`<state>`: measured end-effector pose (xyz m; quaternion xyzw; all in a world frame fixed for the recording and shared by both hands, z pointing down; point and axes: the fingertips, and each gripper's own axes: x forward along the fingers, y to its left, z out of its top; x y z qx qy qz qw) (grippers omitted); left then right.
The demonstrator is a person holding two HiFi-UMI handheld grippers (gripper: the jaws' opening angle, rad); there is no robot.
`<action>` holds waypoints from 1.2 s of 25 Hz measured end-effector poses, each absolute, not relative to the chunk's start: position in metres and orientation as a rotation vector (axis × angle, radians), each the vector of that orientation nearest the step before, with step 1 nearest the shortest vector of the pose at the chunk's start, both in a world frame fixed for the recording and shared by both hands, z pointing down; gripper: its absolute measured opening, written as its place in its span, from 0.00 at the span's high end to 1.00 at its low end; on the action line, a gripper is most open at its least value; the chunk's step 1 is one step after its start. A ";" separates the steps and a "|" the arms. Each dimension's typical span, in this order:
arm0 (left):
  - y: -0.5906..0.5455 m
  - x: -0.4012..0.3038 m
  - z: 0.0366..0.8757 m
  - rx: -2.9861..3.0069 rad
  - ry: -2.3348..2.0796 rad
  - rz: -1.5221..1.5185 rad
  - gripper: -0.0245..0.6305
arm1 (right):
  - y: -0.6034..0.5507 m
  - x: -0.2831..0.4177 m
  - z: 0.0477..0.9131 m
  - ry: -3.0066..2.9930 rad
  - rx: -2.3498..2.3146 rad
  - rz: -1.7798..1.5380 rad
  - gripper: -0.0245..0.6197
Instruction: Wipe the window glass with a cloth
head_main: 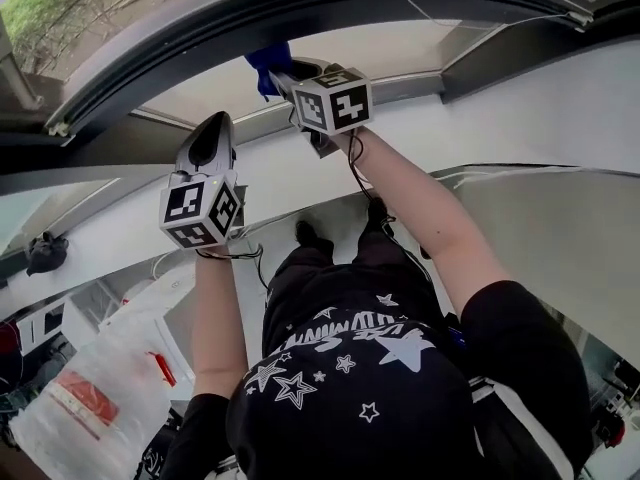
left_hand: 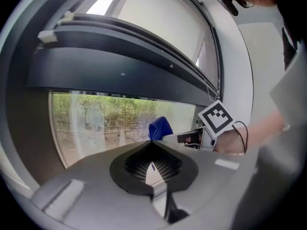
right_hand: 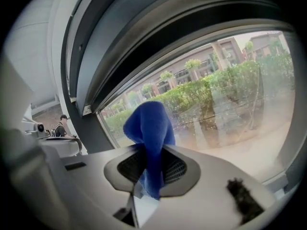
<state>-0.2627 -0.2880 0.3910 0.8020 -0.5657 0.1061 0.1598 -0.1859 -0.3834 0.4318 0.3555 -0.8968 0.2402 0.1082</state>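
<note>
Cloth (right_hand: 148, 128): blue, bunched, mid-frame in right gripper view. Clamped between the jaws of the right gripper (right_hand: 147, 153), jaws closed down on it. One end hanging below the pads, larger fold standing up past the tips. In head view at top centre, just under the dark window frame (head_main: 300, 13). Close up against the window glass (right_hand: 249, 123); cannot tell whether touching the pane. Through the pane: hedge (right_hand: 192, 95) across mid-frame, pale ground at lower right, buildings at upper right.

Left gripper (left_hand: 152, 146): lower and further left in head view, apart from the cloth. Jaws pressed together, nothing between them. Pointed at the same pane; cloth and the right gripper's marker cube (left_hand: 216, 119) right of centre in left gripper view.

Bare forearm (head_main: 430, 218) behind the right gripper, running from centre toward lower right of head view. White plastic bag (head_main: 90, 398) at lower left of head view.
</note>
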 end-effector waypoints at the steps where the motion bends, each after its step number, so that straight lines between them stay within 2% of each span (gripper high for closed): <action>1: -0.293 -0.250 0.391 2.307 -1.597 0.313 0.95 | -0.388 -0.171 0.432 -2.631 1.074 0.716 0.85; 17: -0.345 -0.024 0.394 2.491 -1.354 0.423 0.95 | -0.450 0.090 0.449 -2.489 1.462 0.823 0.85; 30: -0.366 0.083 0.409 2.554 -1.271 0.438 0.95 | -0.485 0.238 0.462 -2.373 1.715 0.873 0.85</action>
